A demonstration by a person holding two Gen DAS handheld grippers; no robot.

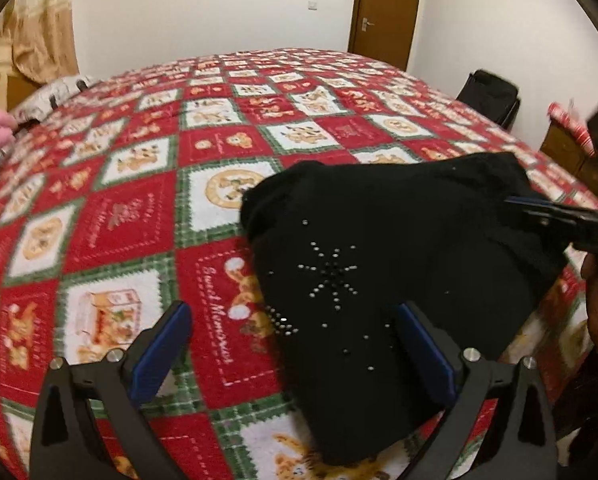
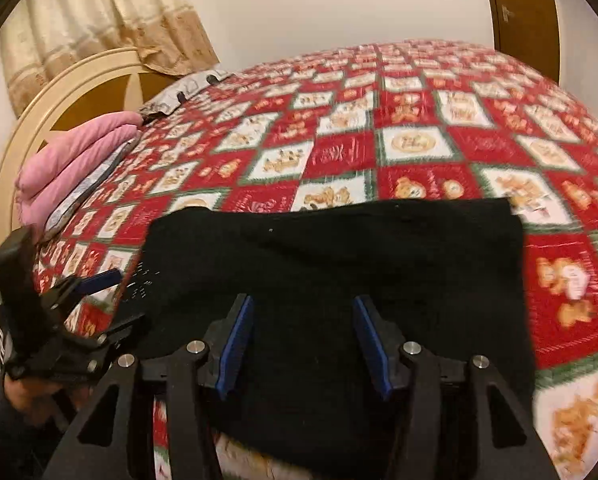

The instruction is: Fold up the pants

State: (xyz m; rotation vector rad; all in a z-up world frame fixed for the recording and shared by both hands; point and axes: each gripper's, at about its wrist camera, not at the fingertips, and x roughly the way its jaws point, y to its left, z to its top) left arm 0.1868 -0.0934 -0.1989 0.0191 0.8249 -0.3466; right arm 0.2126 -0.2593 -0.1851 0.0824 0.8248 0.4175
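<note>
Pants (image 2: 331, 280) lay folded on blanket (image 2: 419, 144), at my 12 o'clock. Left gripper (image 1: 295, 344) gaped, empty. Right gripper (image 2: 303, 340) hovered unclenched, grasping nothing, likely poised for next fold.

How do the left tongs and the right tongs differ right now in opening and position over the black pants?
The left tongs stand wide open; the right tongs are open too, but narrower. The left tongs straddle the pants' studded edge, one finger over the red checkered blanket, while the right tongs hover wholly over plain black cloth. Neither grips anything. Both have black arms with blue pads and point down at the bed.
</note>
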